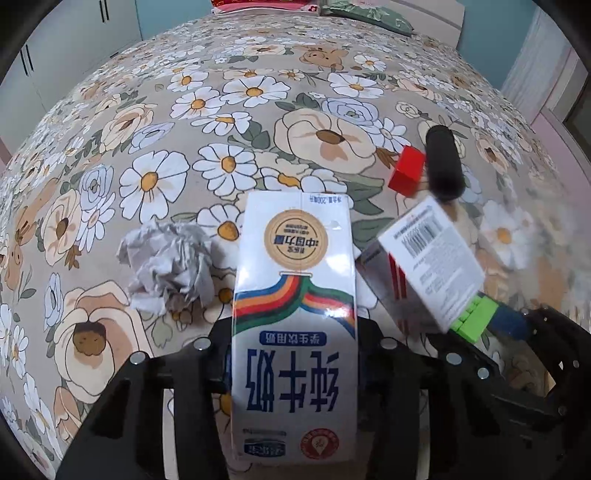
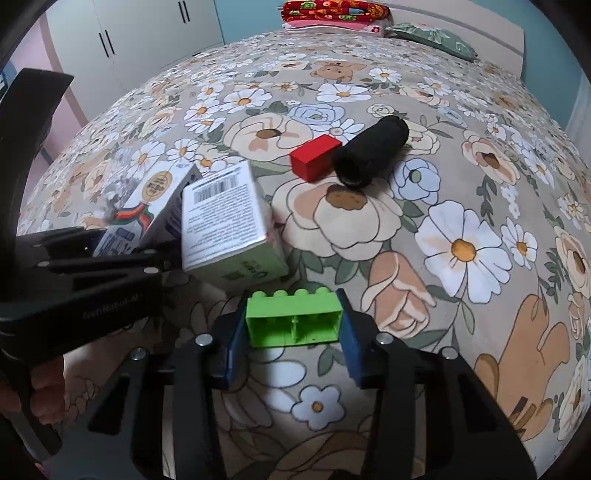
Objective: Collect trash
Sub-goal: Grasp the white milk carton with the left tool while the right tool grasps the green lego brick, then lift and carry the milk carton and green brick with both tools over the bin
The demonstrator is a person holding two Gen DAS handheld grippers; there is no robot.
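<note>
My left gripper is shut on a white milk carton with a rainbow stripe, held over the floral bed cover; it also shows in the right wrist view. A crumpled grey paper ball lies just left of the carton. A silver-white box with a barcode lies to its right and shows in the right wrist view. My right gripper is shut on a green toy brick, which also shows in the left wrist view.
A red block and a black cylinder lie together further up the bed. Pillows and folded blankets sit at the headboard. White wardrobes stand to the left.
</note>
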